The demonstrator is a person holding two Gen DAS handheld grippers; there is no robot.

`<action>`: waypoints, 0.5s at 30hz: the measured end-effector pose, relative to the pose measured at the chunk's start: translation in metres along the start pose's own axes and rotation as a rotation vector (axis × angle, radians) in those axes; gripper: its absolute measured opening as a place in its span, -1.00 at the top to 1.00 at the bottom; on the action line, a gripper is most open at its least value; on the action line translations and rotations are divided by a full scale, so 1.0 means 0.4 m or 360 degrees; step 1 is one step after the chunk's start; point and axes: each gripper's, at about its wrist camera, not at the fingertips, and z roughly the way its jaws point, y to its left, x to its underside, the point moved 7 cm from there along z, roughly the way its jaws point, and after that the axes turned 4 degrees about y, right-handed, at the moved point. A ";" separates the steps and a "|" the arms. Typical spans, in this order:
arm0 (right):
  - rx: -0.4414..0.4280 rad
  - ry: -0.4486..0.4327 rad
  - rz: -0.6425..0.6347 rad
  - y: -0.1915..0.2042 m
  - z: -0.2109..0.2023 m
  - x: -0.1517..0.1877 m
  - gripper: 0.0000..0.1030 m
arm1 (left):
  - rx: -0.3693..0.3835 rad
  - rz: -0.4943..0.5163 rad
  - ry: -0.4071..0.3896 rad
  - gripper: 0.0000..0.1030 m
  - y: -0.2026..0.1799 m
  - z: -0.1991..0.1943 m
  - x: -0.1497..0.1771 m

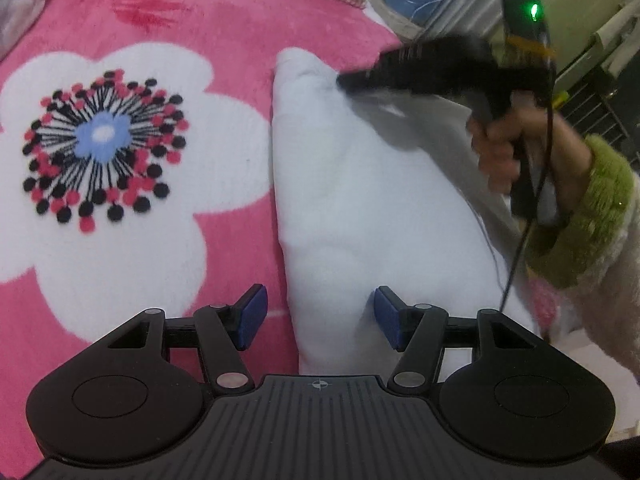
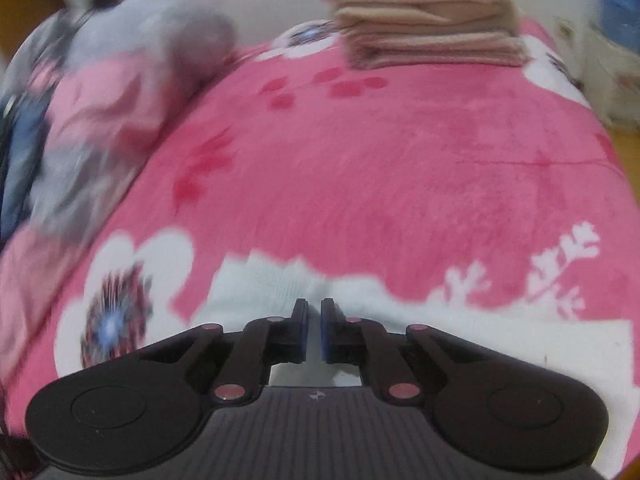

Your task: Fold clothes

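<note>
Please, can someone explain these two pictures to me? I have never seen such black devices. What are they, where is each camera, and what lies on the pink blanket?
No robot arm is here: a person holds one hand-held grasping tool in each hand. Each picture comes from a camera on one tool, looking forward along its two fingers.

In the left wrist view, the left tool stands open over a white garment lying on the pink flowered blanket. It grips nothing. The person's right hand holds the right tool at the garment's far end.

In the blurred right wrist view, the right tool is nearly shut; whether it pinches cloth I cannot tell. Further away lie a stack of folded towels and a pile of clothes.
</note>
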 end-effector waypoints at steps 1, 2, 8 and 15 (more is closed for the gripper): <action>0.0053 -0.0033 -0.0056 0.019 -0.021 -0.011 0.82 | 0.0016 -0.0001 0.0009 -0.15 0.001 0.001 0.002; 0.0080 -0.0057 -0.0110 0.039 -0.041 -0.020 0.82 | 0.0033 -0.0003 0.0020 -0.15 0.001 0.002 0.004; -0.0119 0.0151 -0.0248 0.126 0.020 0.005 0.82 | 0.0099 0.0026 0.0068 -0.15 -0.004 0.013 0.021; -0.0132 0.0043 -0.0035 0.083 0.042 -0.065 0.92 | 0.0139 0.0053 0.0102 -0.16 -0.009 0.016 0.038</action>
